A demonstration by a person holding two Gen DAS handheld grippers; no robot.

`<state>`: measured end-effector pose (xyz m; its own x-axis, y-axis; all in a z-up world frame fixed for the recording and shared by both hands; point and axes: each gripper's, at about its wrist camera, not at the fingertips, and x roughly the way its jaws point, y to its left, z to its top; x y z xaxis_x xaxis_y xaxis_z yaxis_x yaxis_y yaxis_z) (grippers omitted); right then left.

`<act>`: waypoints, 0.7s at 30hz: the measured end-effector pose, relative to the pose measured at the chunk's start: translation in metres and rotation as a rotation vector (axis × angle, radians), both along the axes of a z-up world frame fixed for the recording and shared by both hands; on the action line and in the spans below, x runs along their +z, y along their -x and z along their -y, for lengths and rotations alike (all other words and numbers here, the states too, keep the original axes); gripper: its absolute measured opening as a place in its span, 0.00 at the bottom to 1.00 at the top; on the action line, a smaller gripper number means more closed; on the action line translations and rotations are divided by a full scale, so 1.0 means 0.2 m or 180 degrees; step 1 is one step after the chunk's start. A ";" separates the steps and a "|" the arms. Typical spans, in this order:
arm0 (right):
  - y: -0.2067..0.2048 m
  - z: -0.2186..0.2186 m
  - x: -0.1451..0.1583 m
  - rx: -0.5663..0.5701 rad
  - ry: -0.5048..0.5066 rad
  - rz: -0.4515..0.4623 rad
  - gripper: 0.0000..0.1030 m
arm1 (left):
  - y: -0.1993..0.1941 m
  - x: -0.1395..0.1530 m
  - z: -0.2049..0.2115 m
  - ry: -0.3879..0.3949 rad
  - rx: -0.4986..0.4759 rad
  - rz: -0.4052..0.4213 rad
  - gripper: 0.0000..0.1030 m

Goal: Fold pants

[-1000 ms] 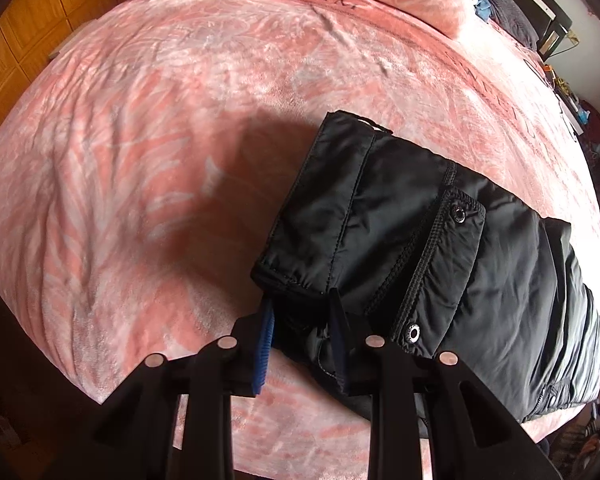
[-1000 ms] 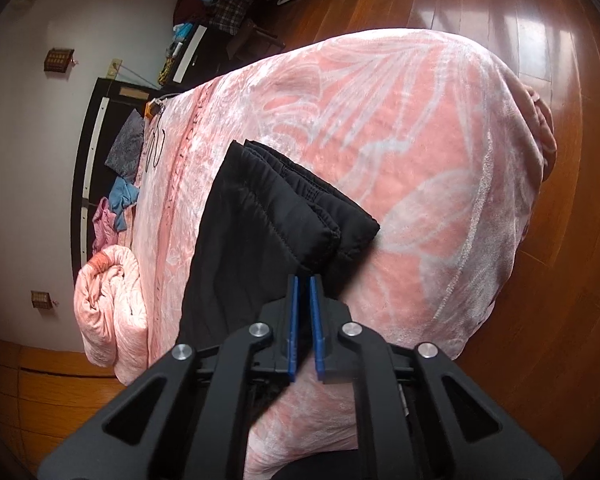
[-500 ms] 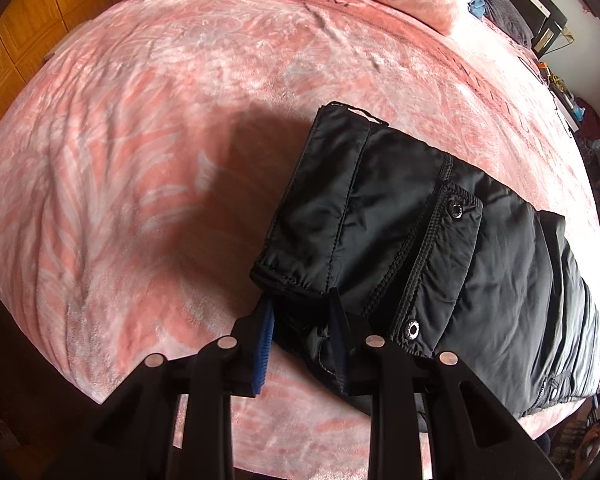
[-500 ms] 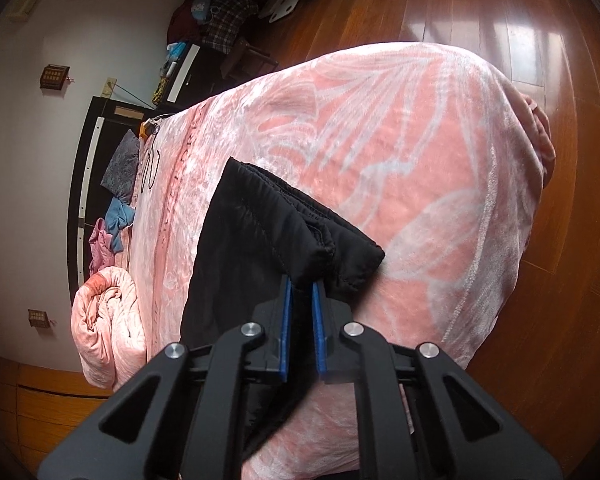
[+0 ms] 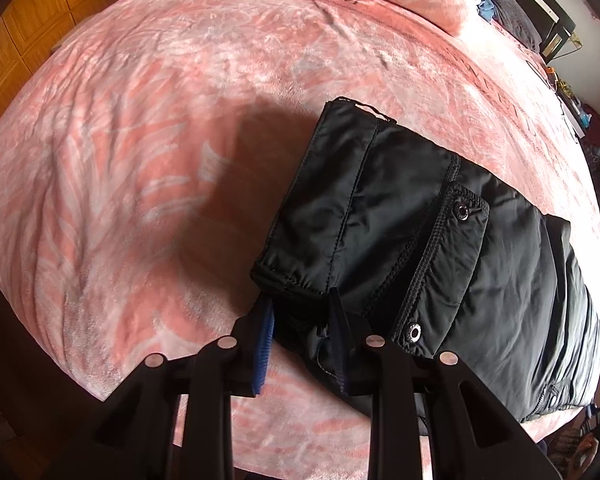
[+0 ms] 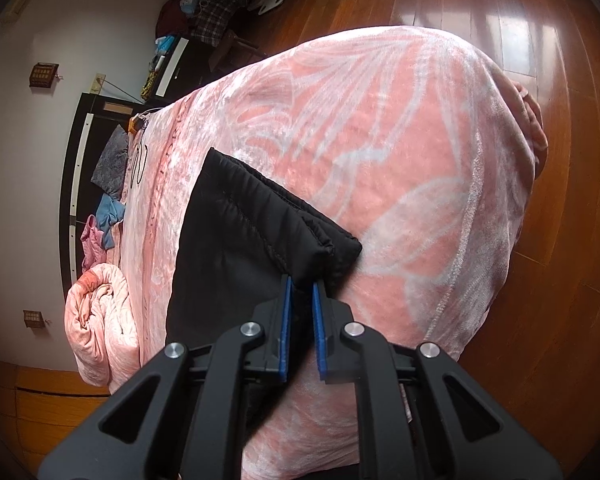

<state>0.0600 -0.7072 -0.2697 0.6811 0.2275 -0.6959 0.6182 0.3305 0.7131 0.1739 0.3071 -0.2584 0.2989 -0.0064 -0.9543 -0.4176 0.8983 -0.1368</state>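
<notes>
Black padded pants point(image 5: 440, 240) lie folded on the pink bedspread point(image 5: 160, 160), a snap-button pocket flap on top. My left gripper point(image 5: 300, 320) is at their near corner, shut on a thick bunch of black fabric between its blue pads. In the right wrist view the other end of the pants point(image 6: 240, 248) shows as stacked folded layers with a corner point(image 6: 340, 246) pointing right. My right gripper point(image 6: 301, 286) sits just under that corner. Its jaws are opening slightly, with black fabric still filling the gap between the fingertips.
The bedspread point(image 6: 380, 140) drops off to a wooden floor point(image 6: 560, 240) on the right. A rolled pink quilt point(image 6: 100, 312) and loose clothes point(image 6: 108, 216) lie at the head end by a dark headboard point(image 6: 70, 160). Wooden panelling point(image 5: 28, 32) borders the bed's far left.
The right gripper closed onto the pants' folded corner, nudging it, and its pads now stand a little wider apart. The left gripper kept its hold and did not move.
</notes>
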 end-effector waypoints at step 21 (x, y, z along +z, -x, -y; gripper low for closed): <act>0.09 0.04 -0.05 -0.0014 -0.0223 0.0416 0.48 | 0.20 0.11 0.09 -0.0235 0.0375 0.0695 0.76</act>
<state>0.0423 -0.7145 -0.2789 0.7660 0.2695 -0.5837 0.5198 0.2746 0.8089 0.1346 0.2889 -0.2367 0.4925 0.1081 -0.8636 -0.4878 0.8560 -0.1710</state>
